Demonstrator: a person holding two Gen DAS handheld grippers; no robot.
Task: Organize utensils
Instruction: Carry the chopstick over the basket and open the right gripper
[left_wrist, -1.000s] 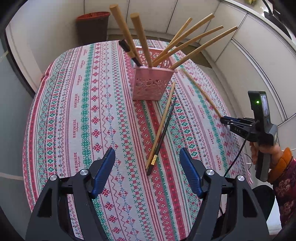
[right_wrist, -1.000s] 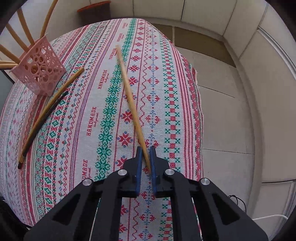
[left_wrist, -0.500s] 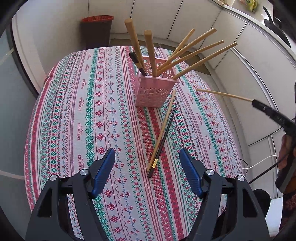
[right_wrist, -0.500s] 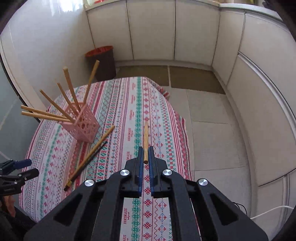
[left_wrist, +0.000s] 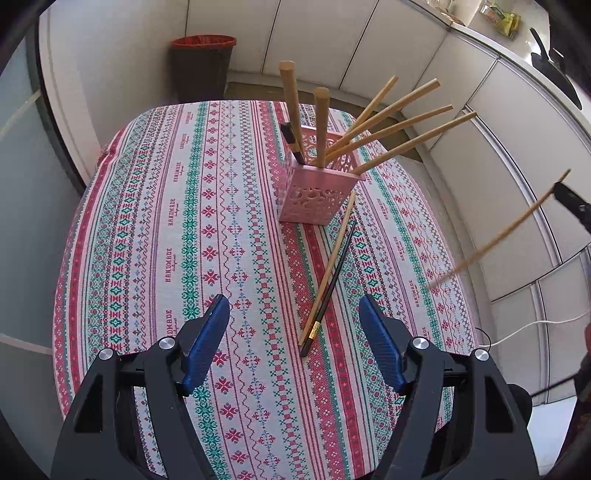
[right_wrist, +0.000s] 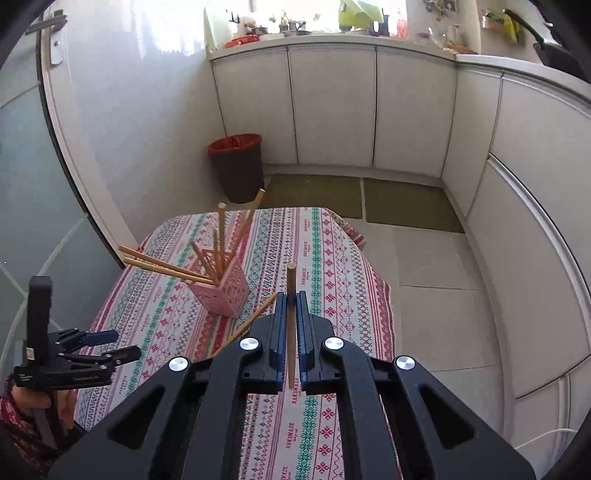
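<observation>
A pink perforated holder (left_wrist: 320, 194) stands on the patterned tablecloth (left_wrist: 184, 240) with several wooden utensils leaning out of it; it also shows in the right wrist view (right_wrist: 225, 291). A wooden chopstick (left_wrist: 328, 269) and a black chopstick (left_wrist: 334, 280) lie side by side in front of the holder. My left gripper (left_wrist: 293, 343) is open and empty above the near table. My right gripper (right_wrist: 291, 306) is shut on a wooden chopstick (right_wrist: 291, 284), held high to the right of the holder; the stick shows blurred in the left wrist view (left_wrist: 498, 232).
A dark bin with a red rim (left_wrist: 201, 66) stands on the floor beyond the table. White cabinets (right_wrist: 332, 107) line the back and right. A white cable (left_wrist: 532, 328) lies on the floor at the right. My left gripper shows in the right wrist view (right_wrist: 110, 345).
My right gripper has lifted the wooden chopstick off the tablecloth and risen well above the table, tilting it upward. My left gripper has drawn back a little and stays open.
</observation>
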